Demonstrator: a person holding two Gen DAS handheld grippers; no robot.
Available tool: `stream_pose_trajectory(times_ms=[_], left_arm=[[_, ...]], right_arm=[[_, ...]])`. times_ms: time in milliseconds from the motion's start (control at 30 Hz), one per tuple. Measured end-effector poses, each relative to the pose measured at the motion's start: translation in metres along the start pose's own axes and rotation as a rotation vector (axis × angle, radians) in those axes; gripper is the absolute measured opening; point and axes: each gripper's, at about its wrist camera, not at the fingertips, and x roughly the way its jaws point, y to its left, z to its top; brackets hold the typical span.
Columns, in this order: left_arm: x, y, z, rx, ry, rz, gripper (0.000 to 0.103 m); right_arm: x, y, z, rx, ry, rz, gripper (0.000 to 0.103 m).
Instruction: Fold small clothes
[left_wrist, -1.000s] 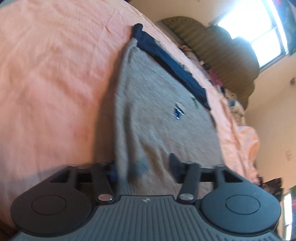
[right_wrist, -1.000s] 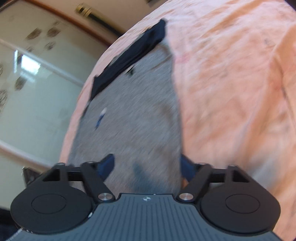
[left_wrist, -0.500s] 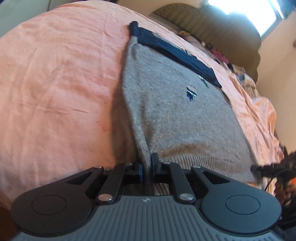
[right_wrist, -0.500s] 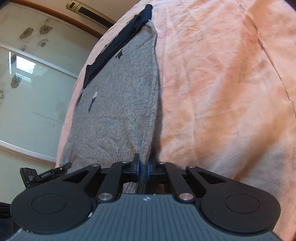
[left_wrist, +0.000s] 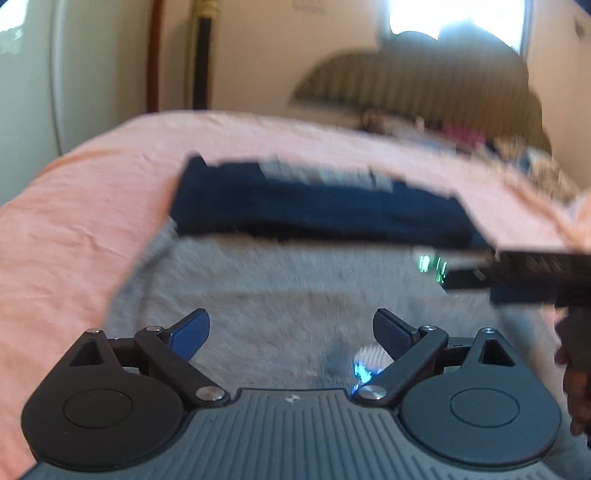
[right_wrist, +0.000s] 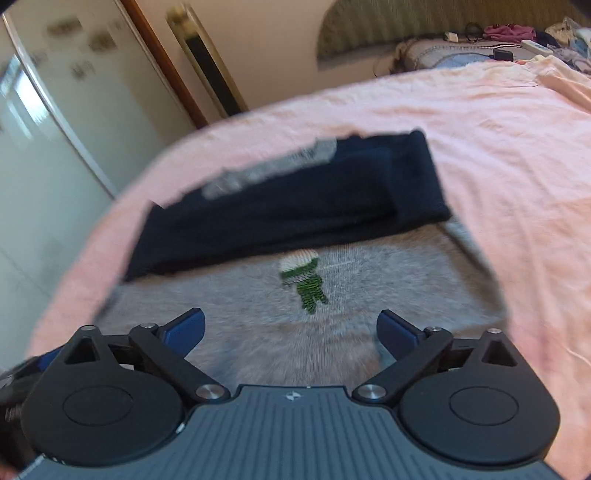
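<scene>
Grey sweater (right_wrist: 369, 295) lies flat on the bed (right_wrist: 498, 147), w/ a navy band (right_wrist: 295, 210) folded across its far end; a strip of grey knit shows along the band's far edge. A small knitted figure, white top & green body (right_wrist: 304, 280), sits on the grey just below the band in the right view; in the left view another small white/blue motif (left_wrist: 365, 363) shows near the right finger, blurred. Left gripper (left_wrist: 291, 332) hovers over the grey part, fingers (left_wrist: 190, 332) spread wide, nothing between them. Right gripper (right_wrist: 291, 330) likewise over the sweater, fingers (right_wrist: 184, 330) wide apart, holding nothing. In the left view the other gripper's dark body (left_wrist: 528, 273) comes in from the right edge over the sweater, near the band's end. Pink sheet covers the bed all round the sweater. Beyond: arched headboard (right_wrist: 388, 26), a pile of clothes & cables (right_wrist: 509, 37) at the bed's head, glass-panel door (right_wrist: 44, 129) at left. No containers in view. Both views motion-blurred.
</scene>
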Motion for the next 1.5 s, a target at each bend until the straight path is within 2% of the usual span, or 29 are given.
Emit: stream_pose_trajectory(times_ms=[33, 67, 133, 167, 267, 467, 1300, 1500], left_arm=[[0.010, -0.005, -0.007, 0.027, 0.039, 0.034, 0.097], [0.008, -0.010, -0.019, 0.089, -0.010, 0.060, 0.100], [0.000, -0.010, -0.028, 0.089, -0.012, 0.023, 0.102], [-0.003, -0.009, -0.031, 0.087, -0.005, 0.026, 0.103], [-0.015, -0.007, -0.041, 0.104, -0.006, 0.018, 0.103], [-0.026, -0.006, -0.050, 0.093, -0.014, 0.025, 0.103], [-0.027, -0.009, -0.050, 0.096, -0.020, 0.048, 0.103], [-0.051, -0.006, -0.068, 0.110, 0.000, 0.047, 0.103]], right_arm=[[0.002, 0.007, -0.007, -0.053, -0.047, -0.042, 0.103], [0.004, 0.013, -0.015, -0.104, -0.062, -0.089, 0.103], [0.001, 0.028, -0.039, -0.252, -0.088, -0.183, 0.103], [-0.008, 0.029, -0.049, -0.271, -0.119, -0.186, 0.103], [-0.028, 0.025, -0.066, -0.246, -0.103, -0.181, 0.103], [-0.060, 0.017, -0.098, -0.215, -0.132, -0.194, 0.103], [-0.061, 0.019, -0.100, -0.217, -0.134, -0.211, 0.103], [-0.080, 0.021, -0.120, -0.213, -0.120, -0.215, 0.103]])
